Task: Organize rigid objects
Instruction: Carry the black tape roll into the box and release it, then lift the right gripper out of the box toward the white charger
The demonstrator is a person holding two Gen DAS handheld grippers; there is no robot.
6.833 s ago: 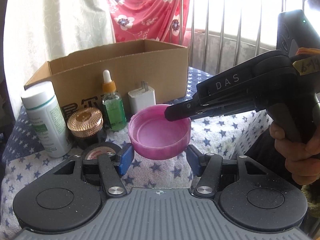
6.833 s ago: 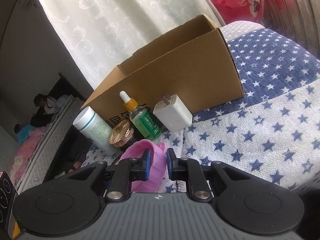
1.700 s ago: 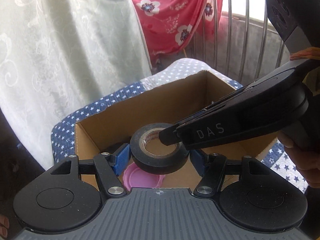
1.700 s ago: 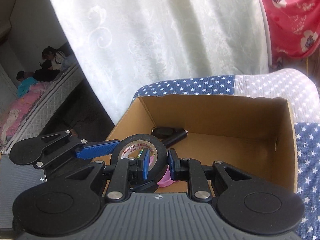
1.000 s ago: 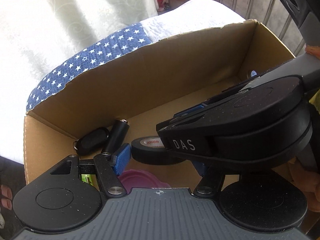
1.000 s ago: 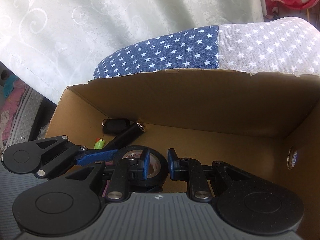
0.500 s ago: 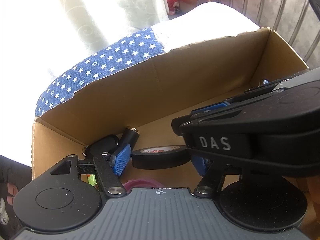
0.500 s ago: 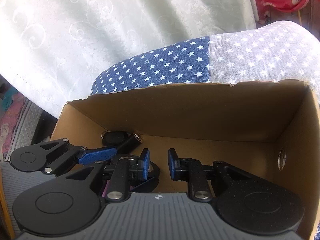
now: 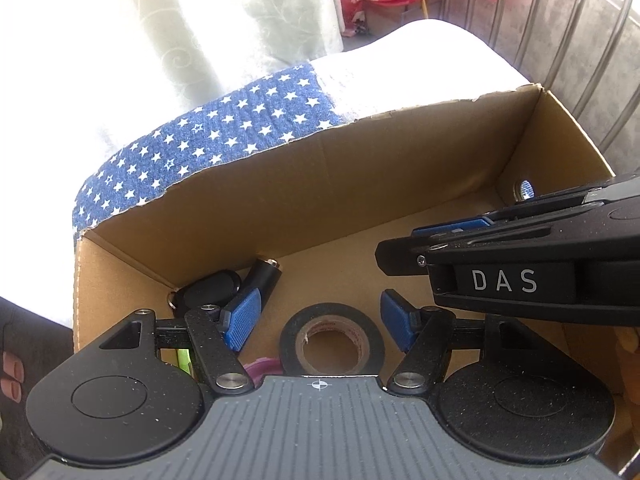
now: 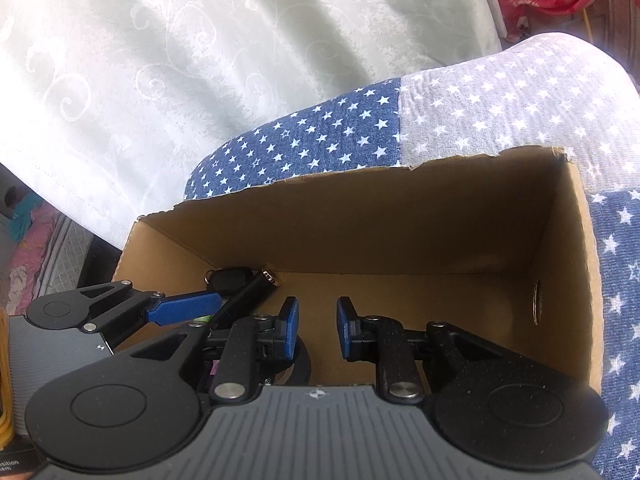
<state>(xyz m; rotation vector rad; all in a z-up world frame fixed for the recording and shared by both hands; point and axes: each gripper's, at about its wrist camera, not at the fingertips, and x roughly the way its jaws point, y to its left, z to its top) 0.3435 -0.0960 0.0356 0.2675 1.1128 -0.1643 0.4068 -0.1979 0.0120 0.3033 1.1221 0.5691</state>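
A black tape roll (image 9: 331, 338) lies flat on the floor of the cardboard box (image 9: 360, 184), free of both grippers. My left gripper (image 9: 320, 322) is open above it, its blue pads on either side and apart from it. My right gripper (image 10: 317, 326) is open and empty over the box floor (image 10: 420, 292); its body crosses the right of the left wrist view (image 9: 520, 276). Only an edge of the tape roll (image 10: 298, 372) shows in the right wrist view. A pink lid (image 9: 262, 366) peeks out beside the roll.
A black key fob (image 9: 208, 292), a black cylinder (image 9: 262, 280) and a green item (image 9: 182, 358) lie in the box's left corner. The box stands on a star-patterned cloth (image 10: 320, 140). A white curtain (image 10: 200, 60) hangs behind, and metal railings (image 9: 560, 20) are at the right.
The tape roll has dropped from between the left pads to the box floor. The right gripper's jaws have opened wider and pulled back to the right.
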